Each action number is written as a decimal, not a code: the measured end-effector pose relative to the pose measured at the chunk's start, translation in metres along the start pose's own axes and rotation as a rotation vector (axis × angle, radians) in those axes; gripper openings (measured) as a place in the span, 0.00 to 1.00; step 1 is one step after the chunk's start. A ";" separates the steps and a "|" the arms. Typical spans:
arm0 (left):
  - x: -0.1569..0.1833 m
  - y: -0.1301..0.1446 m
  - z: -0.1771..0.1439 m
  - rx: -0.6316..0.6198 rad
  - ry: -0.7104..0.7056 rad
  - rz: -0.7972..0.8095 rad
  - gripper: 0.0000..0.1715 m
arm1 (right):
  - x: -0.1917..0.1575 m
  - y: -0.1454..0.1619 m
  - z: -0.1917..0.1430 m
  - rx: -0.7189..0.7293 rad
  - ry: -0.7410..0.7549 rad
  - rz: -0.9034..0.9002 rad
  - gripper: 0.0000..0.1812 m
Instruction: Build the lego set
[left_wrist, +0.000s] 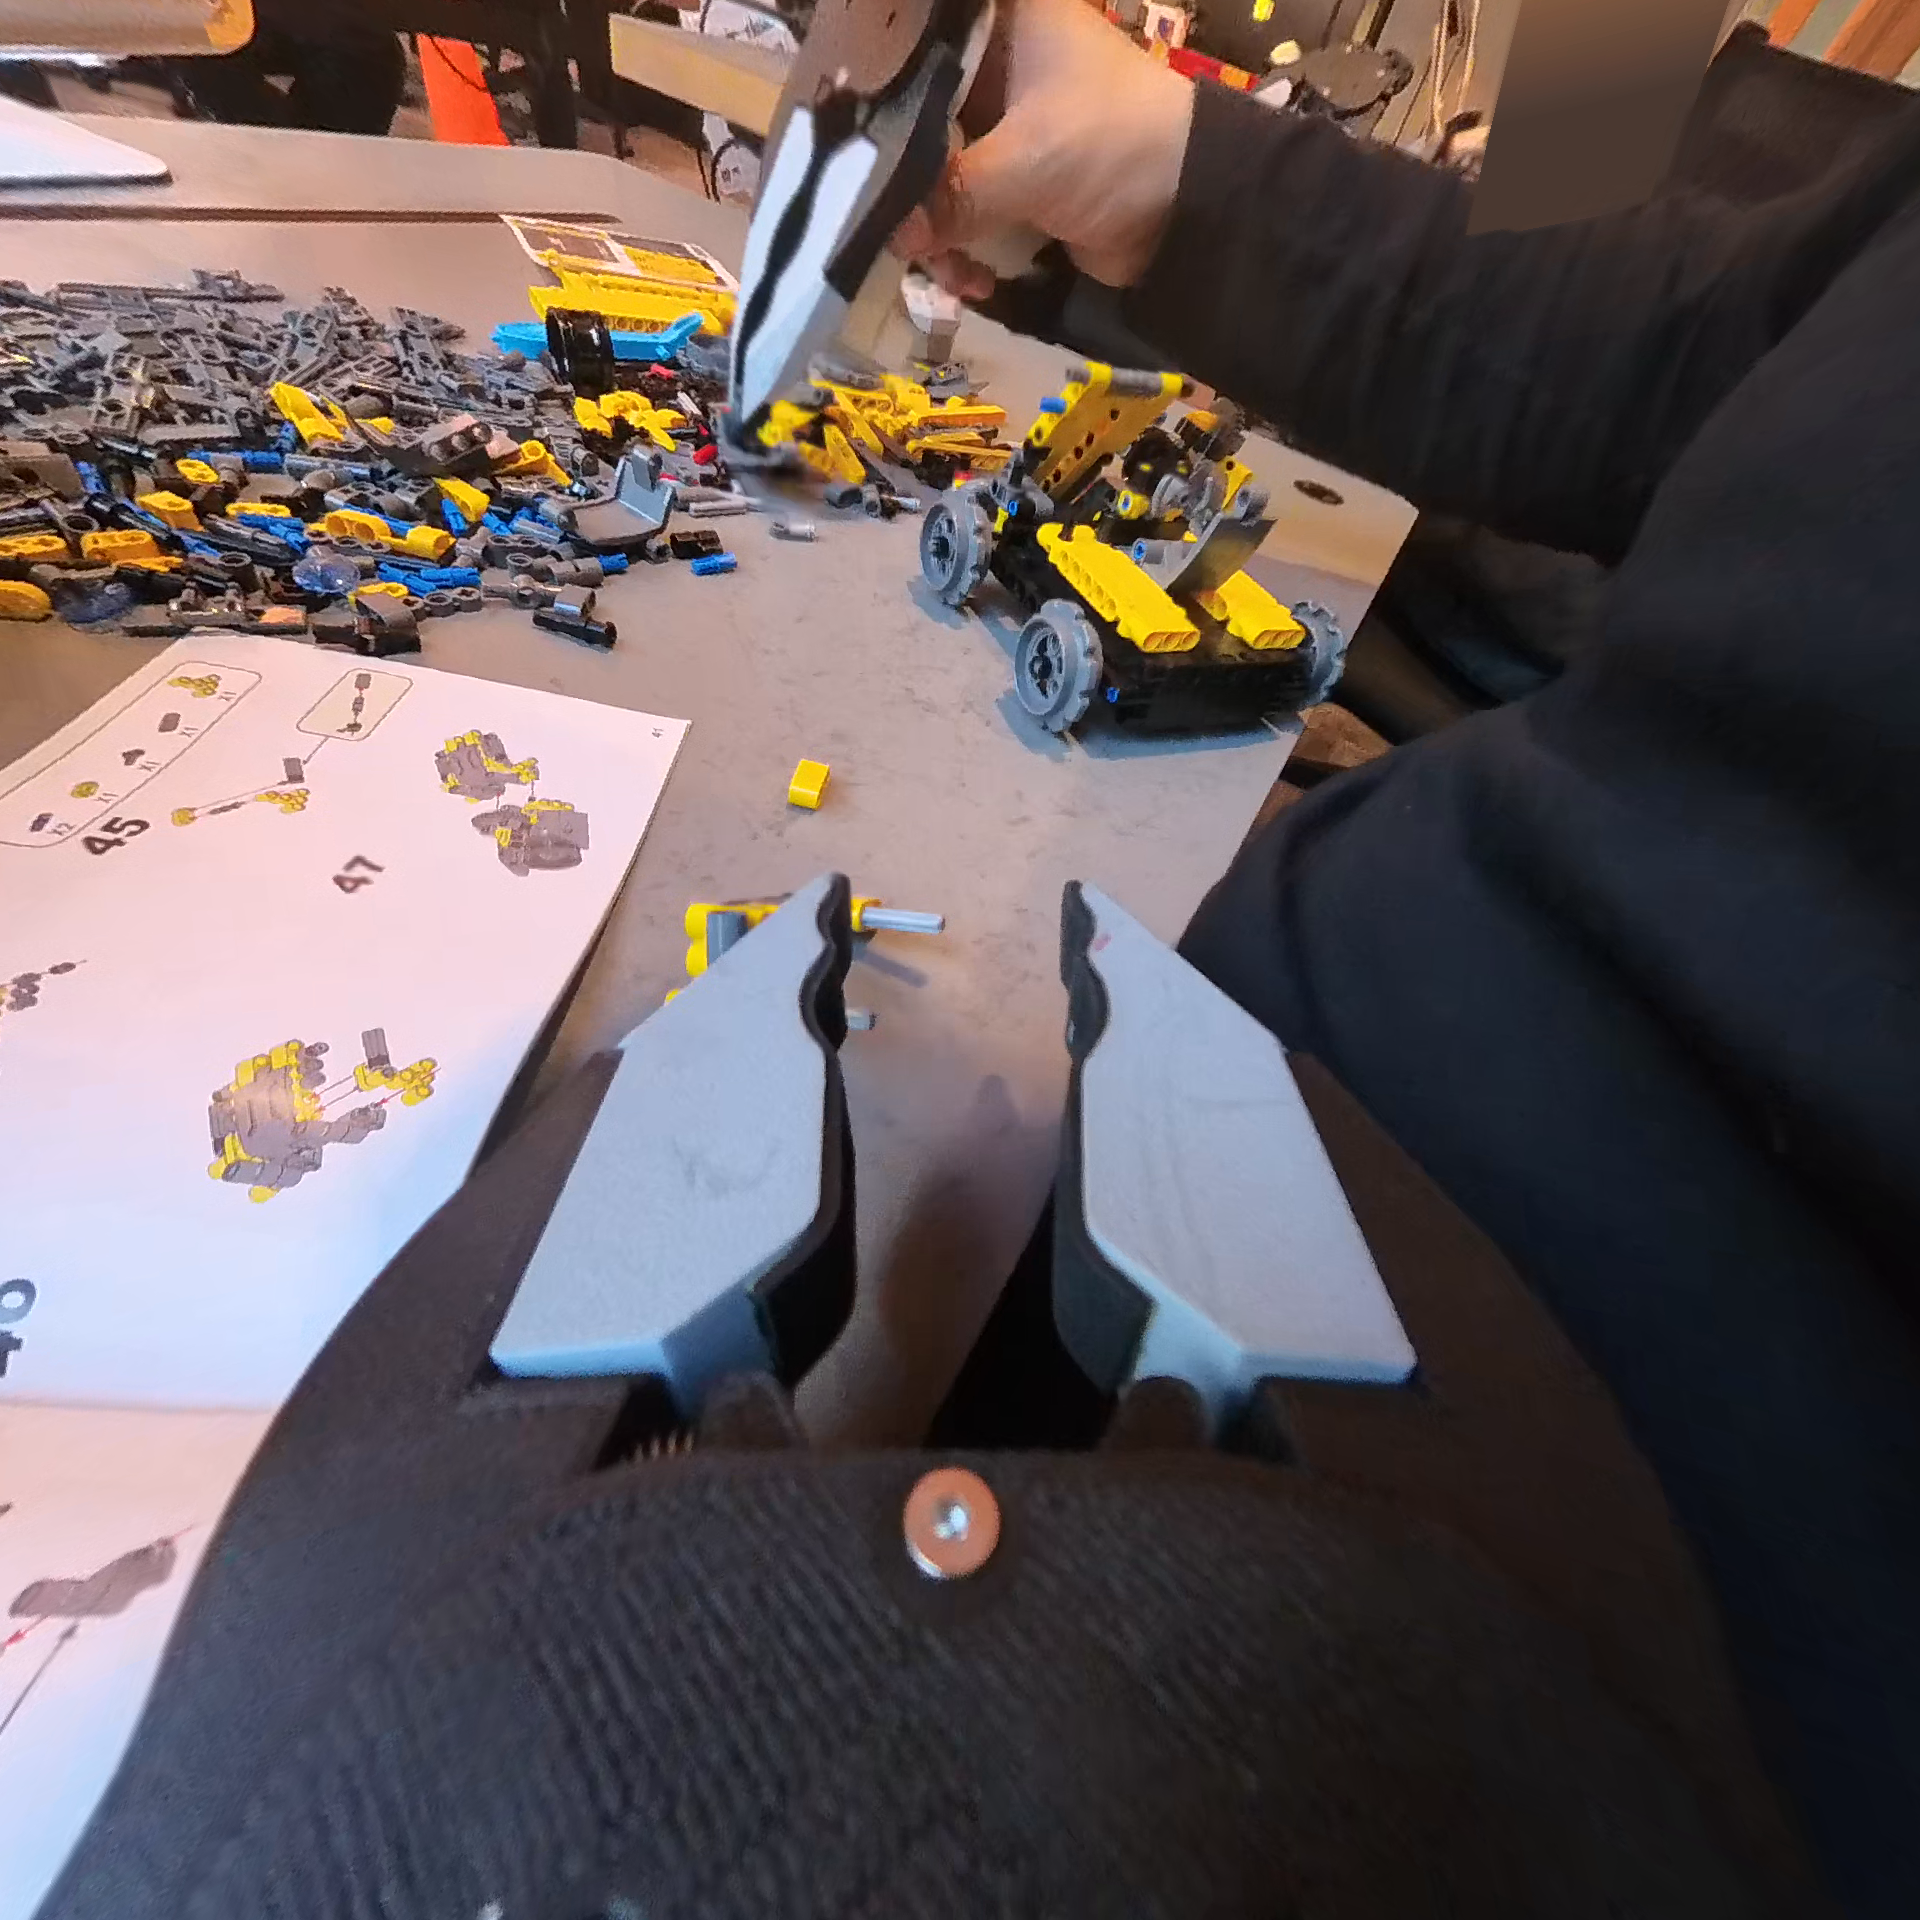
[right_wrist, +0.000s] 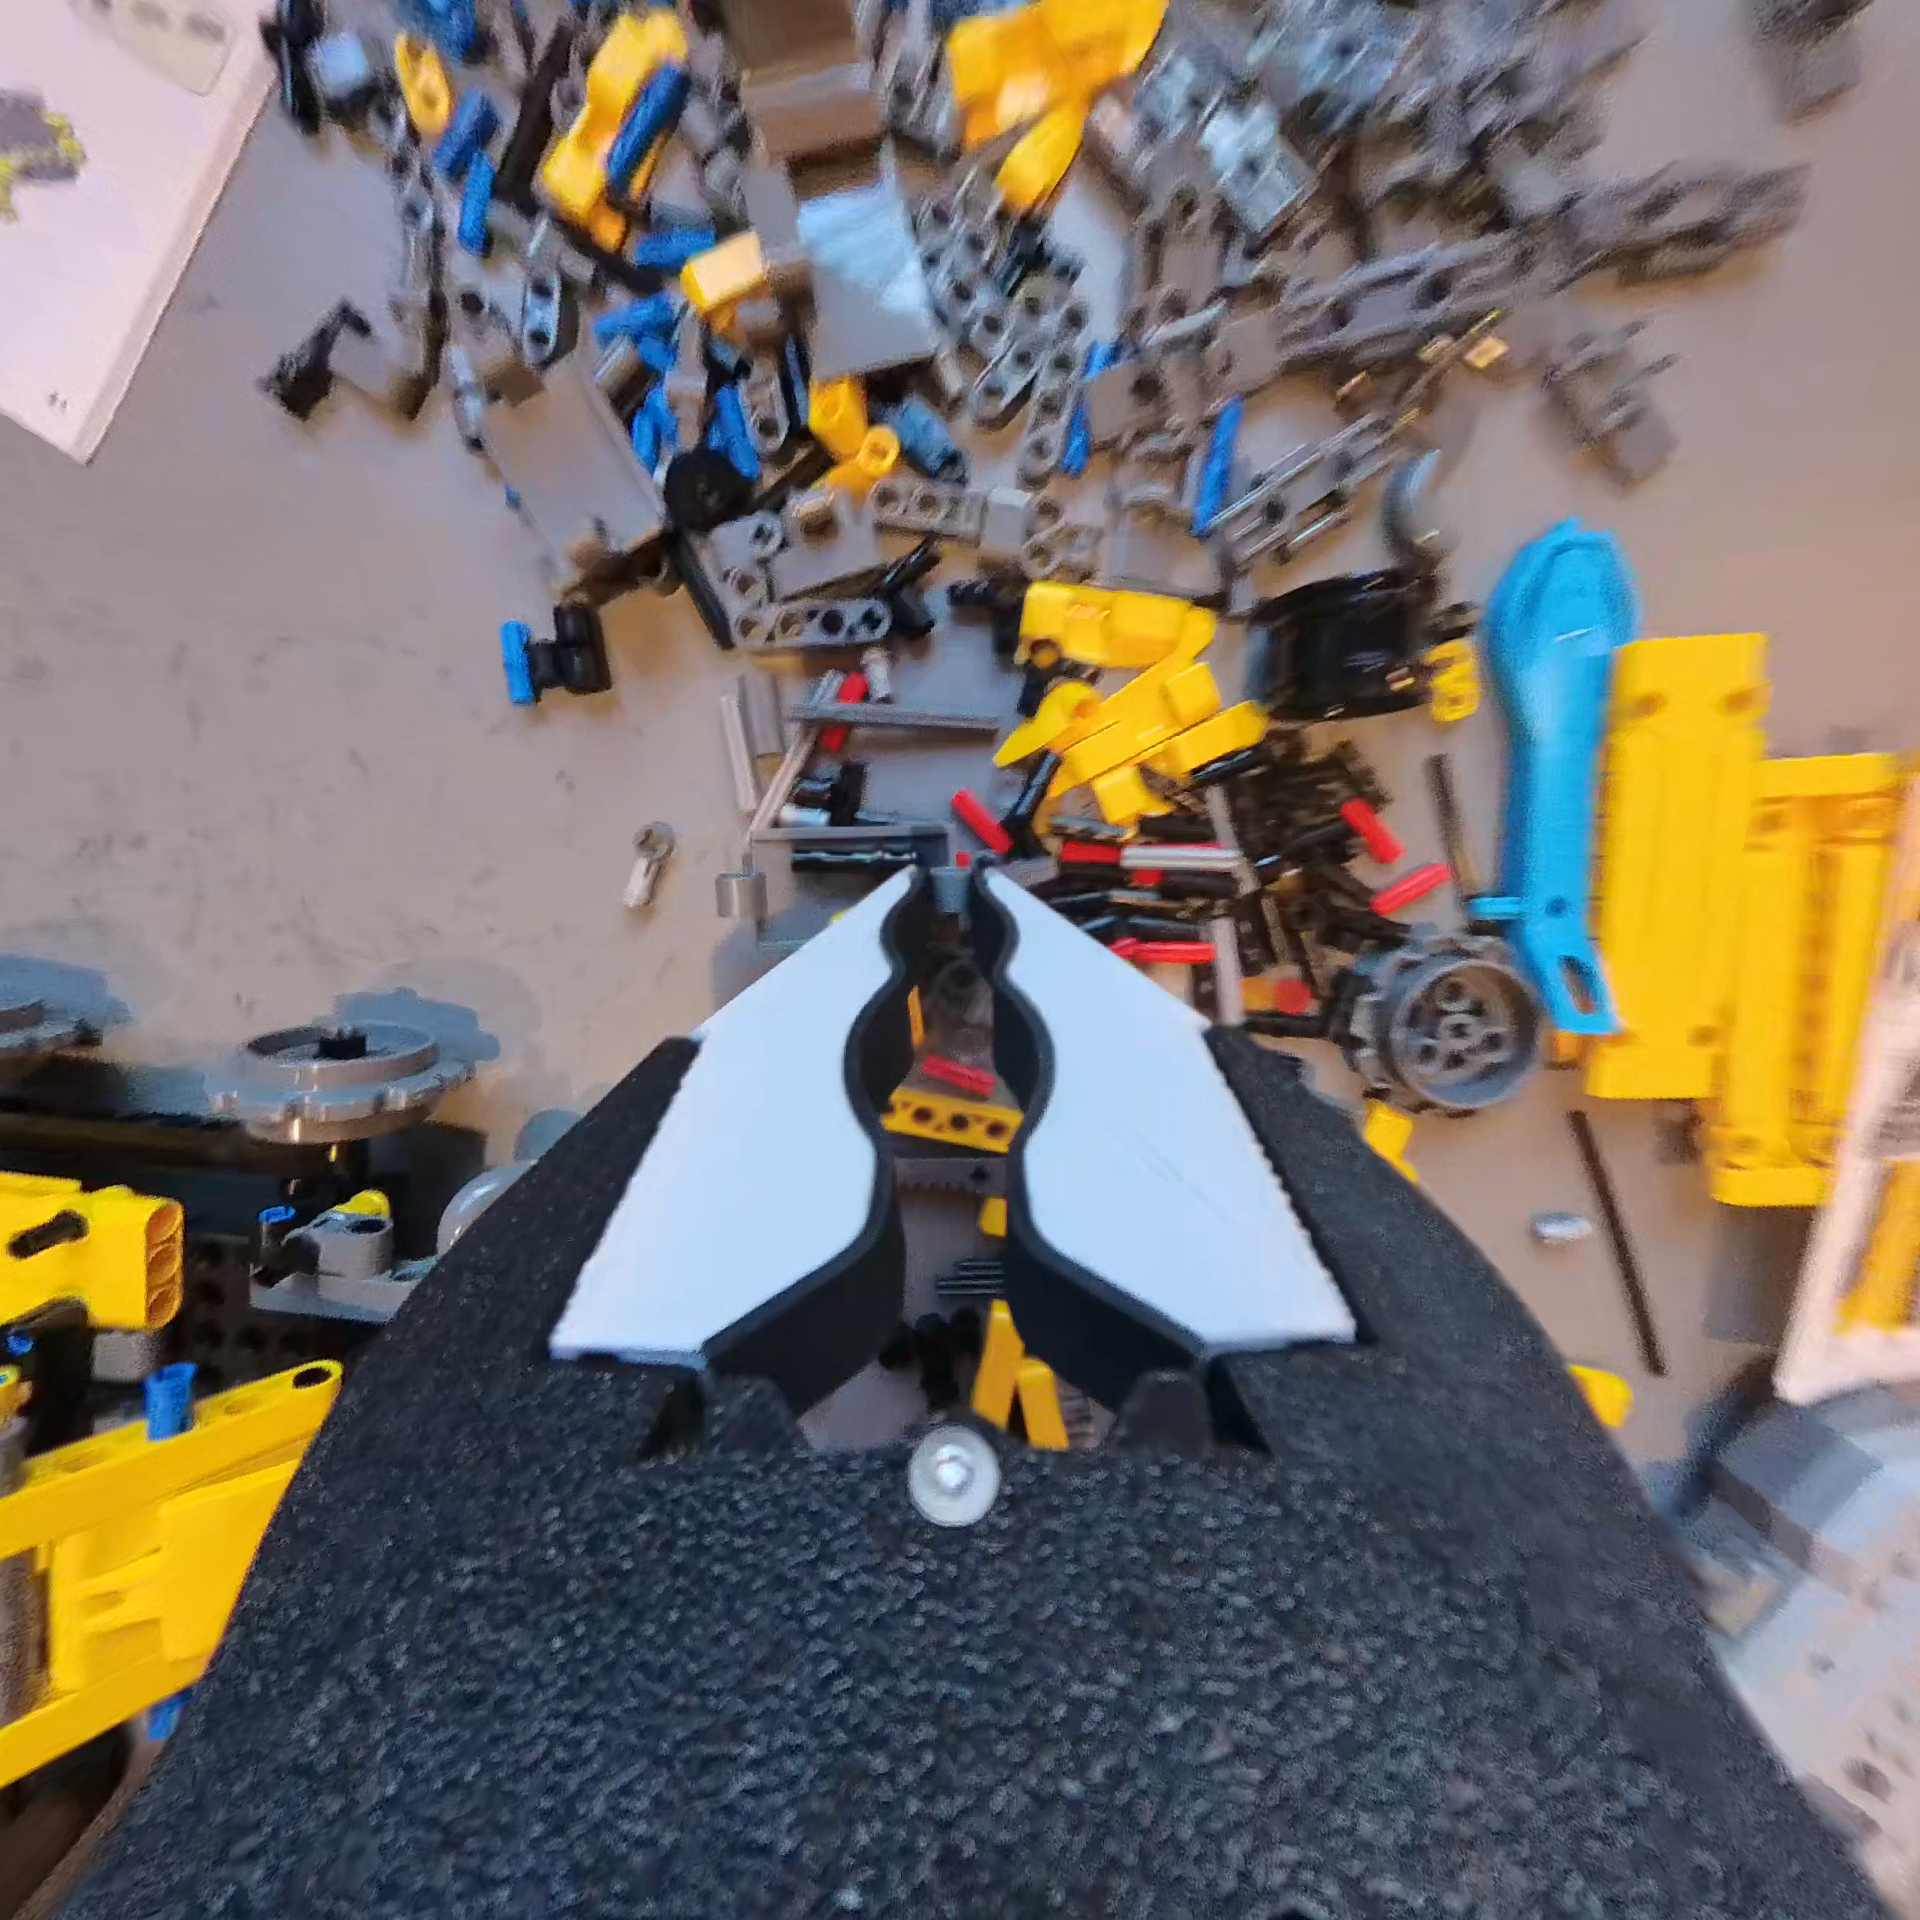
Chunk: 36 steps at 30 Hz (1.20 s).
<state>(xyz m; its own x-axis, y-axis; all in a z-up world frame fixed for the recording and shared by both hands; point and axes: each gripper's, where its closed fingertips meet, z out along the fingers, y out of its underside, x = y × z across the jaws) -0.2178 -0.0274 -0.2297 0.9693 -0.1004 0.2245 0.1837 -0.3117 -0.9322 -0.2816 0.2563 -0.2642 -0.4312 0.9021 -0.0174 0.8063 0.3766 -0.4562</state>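
— While the picture from the left wrist is sharp, what lies farthest left?

— An open instruction sheet (left_wrist: 312, 935) on the grey table (left_wrist: 883, 707), and behind it a wide heap of loose bricks (left_wrist: 312, 468) — grey, black, blue and yellow.

— And the left gripper (left_wrist: 951, 925)?

— Low over the table edge, its two fingers well apart with nothing between them. Its left fingertip hides part of a small yellow piece with a grey axle (left_wrist: 904, 920); whether it touches, I cannot tell. A single yellow brick (left_wrist: 809, 782) lies a little beyond, apart from everything.

— Further right?

— A half-built yellow and black vehicle (left_wrist: 1132, 582) on grey wheels, near the table's right edge. Above the heap, a hand (left_wrist: 1060, 177) in a dark sleeve points the right gripper (right_wrist: 948, 894) steeply down into the pieces.

— Is that one closed?

— Its own view is blurred, yet the tips are pinched on a small grey piece (right_wrist: 948, 891) at the very end. Just left of it lie a grey bush (right_wrist: 740, 894) and a pale connector (right_wrist: 649, 857); right of it, red and black pins (right_wrist: 1174, 904), a grey wheel (right_wrist: 1439, 1029), then a long light-blue part (right_wrist: 1553, 748) beside big yellow panels (right_wrist: 1704, 883).
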 end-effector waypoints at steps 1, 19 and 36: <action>0.000 -0.002 0.000 -0.006 -0.005 0.001 0.23 | 0.005 -0.008 -0.007 0.045 0.048 -0.006 0.03; -0.009 -0.039 0.030 -0.049 -0.039 -0.072 0.24 | 0.053 -0.029 -0.072 0.109 0.993 -0.669 0.04; -0.027 -0.140 0.072 0.020 -0.250 0.664 0.30 | -0.159 -0.131 -0.105 0.771 -0.140 0.321 0.04</action>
<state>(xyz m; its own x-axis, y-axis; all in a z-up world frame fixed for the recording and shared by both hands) -0.2581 0.0873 -0.1253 0.8853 -0.0431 -0.4630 -0.4588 -0.2418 -0.8550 -0.2759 0.0854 -0.1085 -0.3154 0.8872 -0.3368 0.4182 -0.1887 -0.8886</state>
